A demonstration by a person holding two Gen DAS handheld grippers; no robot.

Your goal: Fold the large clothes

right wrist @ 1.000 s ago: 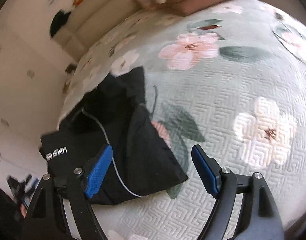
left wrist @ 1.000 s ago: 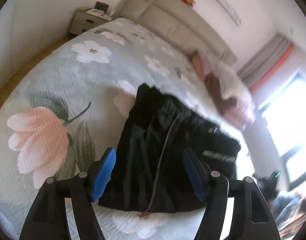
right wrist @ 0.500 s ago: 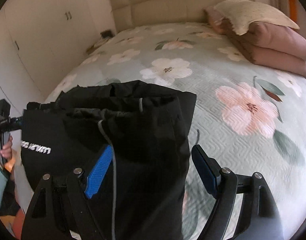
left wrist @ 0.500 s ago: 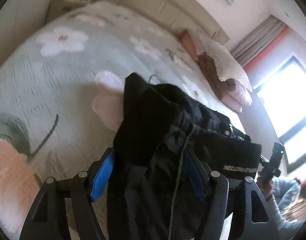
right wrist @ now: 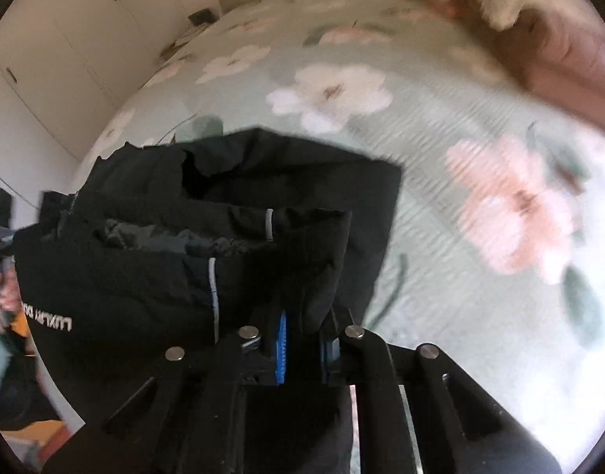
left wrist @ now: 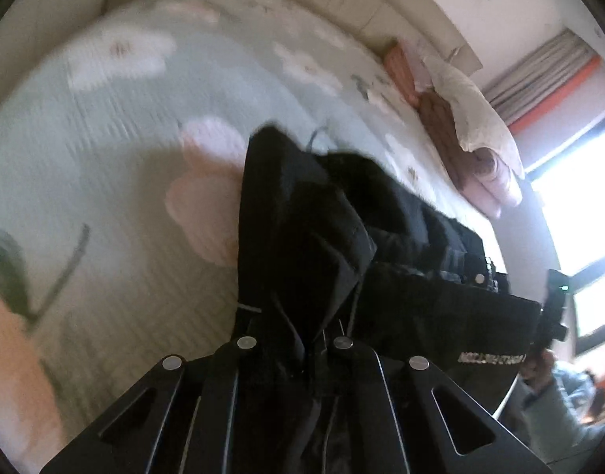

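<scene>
Left wrist view. At 9 o'clock we see the pale green bedspread (left wrist: 116, 150) with its pink and white flowers, blurred. At centre lies the black garment (left wrist: 310, 229), a bulky piece of clothing; its long axis runs from the left gripper (left wrist: 302, 349) at 6 o'clock up toward a peak at about 12 o'clock, while a second fold spreads toward 3 o'clock and carries white lettering. The left gripper has just been closing and now stands clamped on a bunched edge of the garment, the cloth pinched between its jaws; the pads themselves are hidden by fabric. At 2 o'clock we see stacked pillows (left wrist: 472, 134) against the beige headboard (left wrist: 381, 0), and at 3 o'clock a bright window (left wrist: 579, 213). At 4 o'clock a person's hand (left wrist: 539, 367) holds a dark device.

Right wrist view. At 9 o'clock a person's blurred hand (right wrist: 4, 292) shows beside white cupboard doors (right wrist: 65, 39). The black garment (right wrist: 239, 217) fills the left and centre, its lettered fold lying toward 8 o'clock and its far edge toward 12 o'clock; it rests on the bedspread (right wrist: 440, 217). The right gripper (right wrist: 302, 349) at 6 o'clock has just been closing; its blue pads (right wrist: 281, 349) pinch a fold of the garment. The pillows (right wrist: 539, 35) lie at 1 o'clock.

No container appears in either view.
</scene>
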